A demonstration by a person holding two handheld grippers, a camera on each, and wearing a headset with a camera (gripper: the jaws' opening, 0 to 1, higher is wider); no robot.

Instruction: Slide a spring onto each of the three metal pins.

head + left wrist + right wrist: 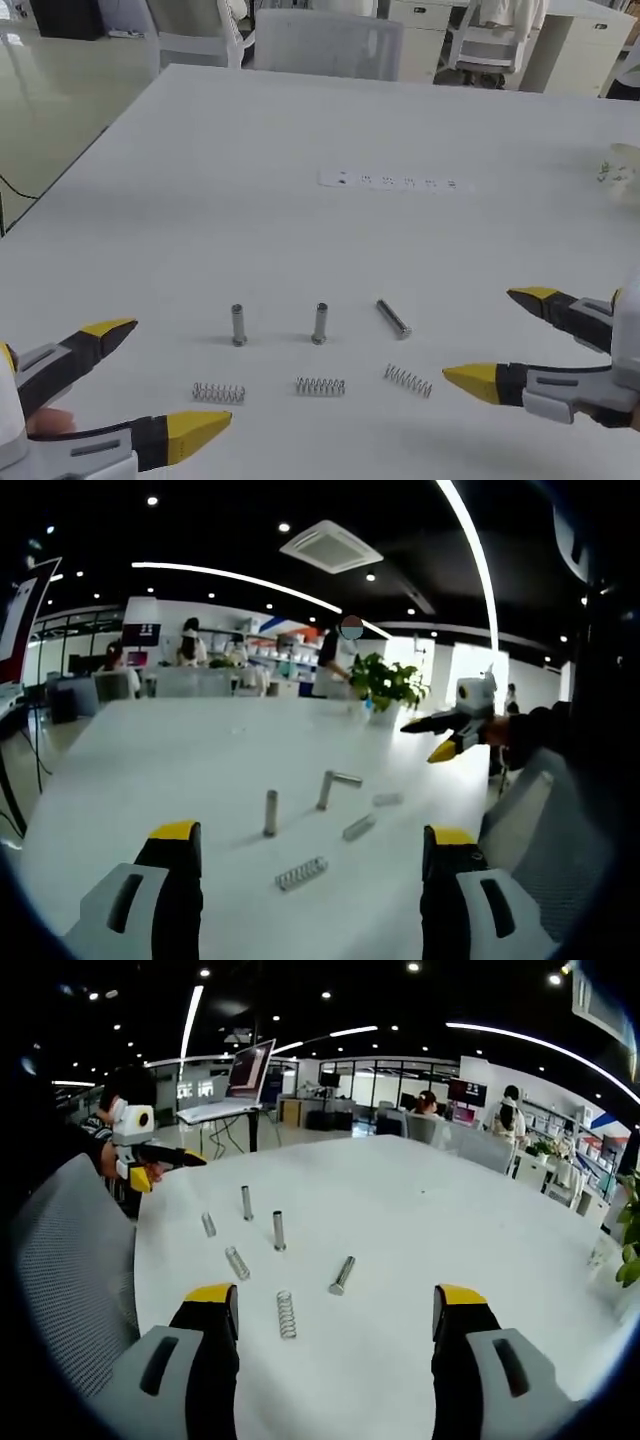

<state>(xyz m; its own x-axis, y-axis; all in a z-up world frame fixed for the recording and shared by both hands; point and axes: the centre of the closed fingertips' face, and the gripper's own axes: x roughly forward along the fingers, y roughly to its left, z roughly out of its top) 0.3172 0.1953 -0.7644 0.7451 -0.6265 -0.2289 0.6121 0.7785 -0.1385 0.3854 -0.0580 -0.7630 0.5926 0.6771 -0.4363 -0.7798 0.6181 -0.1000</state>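
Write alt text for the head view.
On a white table, the left metal pin and middle metal pin stand upright, the right metal pin lies flat, a spring before each. Open left gripper and right gripper flank them, holding nothing.

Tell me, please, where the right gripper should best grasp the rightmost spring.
Probably at mid-length, across the coils, coming down from above: the rightmost spring lies flat, so the right gripper can pinch its sides, leaving both ends open.

left pin (239, 325) upright | middle pin (319, 323) upright | right pin (393, 318) lying | 3 springs (320, 386) flat, unthreaded
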